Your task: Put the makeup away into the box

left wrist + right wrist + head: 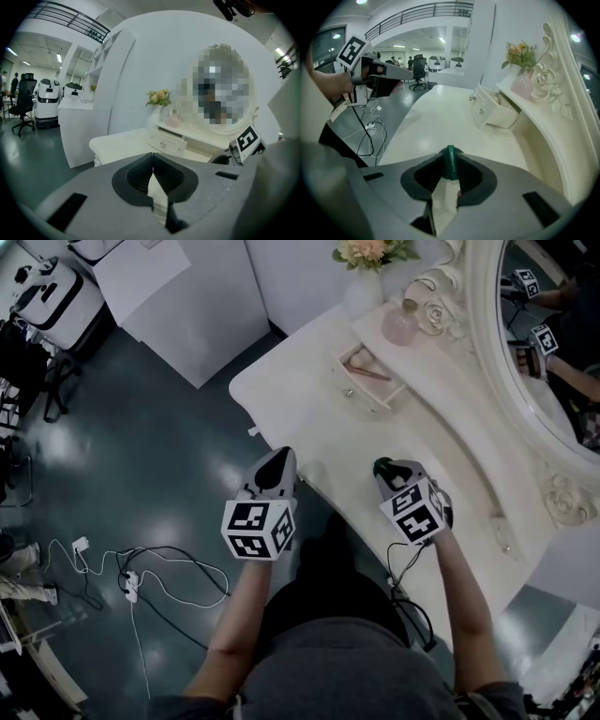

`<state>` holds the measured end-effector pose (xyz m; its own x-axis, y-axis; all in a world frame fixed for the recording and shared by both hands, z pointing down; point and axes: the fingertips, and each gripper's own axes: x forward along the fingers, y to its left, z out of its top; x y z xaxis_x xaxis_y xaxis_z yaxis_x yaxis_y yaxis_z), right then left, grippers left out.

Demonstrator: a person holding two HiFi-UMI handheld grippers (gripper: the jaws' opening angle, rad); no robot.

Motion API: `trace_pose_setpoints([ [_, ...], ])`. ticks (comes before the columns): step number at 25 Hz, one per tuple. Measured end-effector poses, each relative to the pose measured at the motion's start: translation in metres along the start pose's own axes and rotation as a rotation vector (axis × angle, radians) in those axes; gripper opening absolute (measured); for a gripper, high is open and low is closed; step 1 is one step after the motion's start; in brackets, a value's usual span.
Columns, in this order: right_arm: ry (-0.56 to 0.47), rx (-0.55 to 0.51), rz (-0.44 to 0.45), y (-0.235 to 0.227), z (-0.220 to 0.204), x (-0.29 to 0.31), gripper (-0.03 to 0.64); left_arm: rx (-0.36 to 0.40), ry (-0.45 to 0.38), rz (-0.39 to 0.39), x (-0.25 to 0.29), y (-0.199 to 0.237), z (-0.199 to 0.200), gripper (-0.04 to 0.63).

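Right gripper view: narrowly parted fingers (474, 180) clamp a green makeup item (450, 163).

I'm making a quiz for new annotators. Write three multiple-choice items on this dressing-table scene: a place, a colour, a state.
1. Where is the open box? A on the floor; B on the table near the vase; C in a gripper.
2. What colour is the thin item in the right gripper? A red; B green; C yellow.
3. How do the left gripper's jaws stand? A wide open; B on a bottle; C together, empty.
Key: 1 B, it sits on the tabletop by the vase; 2 B, a green edge shows between the jaws; 3 C, the tips meet with nothing between.
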<state>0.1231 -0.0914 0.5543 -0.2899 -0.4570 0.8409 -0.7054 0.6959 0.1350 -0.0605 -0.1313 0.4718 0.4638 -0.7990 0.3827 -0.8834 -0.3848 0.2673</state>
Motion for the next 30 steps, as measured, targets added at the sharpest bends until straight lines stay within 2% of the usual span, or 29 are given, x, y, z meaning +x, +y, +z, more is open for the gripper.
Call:
trace_pose_setpoints([
  [10, 0.053, 0.003, 0.045, 0.004, -0.003, 0.004, 0.052, -0.010, 0.006, 0.029, -0.007, 0.009, -0.002, 0.006],
  [14, 0.043, -0.003, 0.036, 0.005, 0.000, 0.003, 0.006, -0.011, 0.005, 0.030, -0.008, 0.009, -0.002, 0.006],
  [18, 0.029, 0.006, 0.020, 0.002, -0.001, 0.002, 0.005, -0.004, 0.003, 0.025, -0.007, 0.006, -0.001, 0.006],
  [25, -0.083, 0.126, 0.000, -0.005, 0.011, -0.020, 0.005, 0.014, 0.002, 0.020, -0.004, 0.000, 0.004, 0.006],
  [30, -0.166, 0.163, -0.032, -0.018, 0.030, -0.040, 0.005, 0.036, 0.001, 0.008, 0.001, -0.010, 0.008, 0.006],
])
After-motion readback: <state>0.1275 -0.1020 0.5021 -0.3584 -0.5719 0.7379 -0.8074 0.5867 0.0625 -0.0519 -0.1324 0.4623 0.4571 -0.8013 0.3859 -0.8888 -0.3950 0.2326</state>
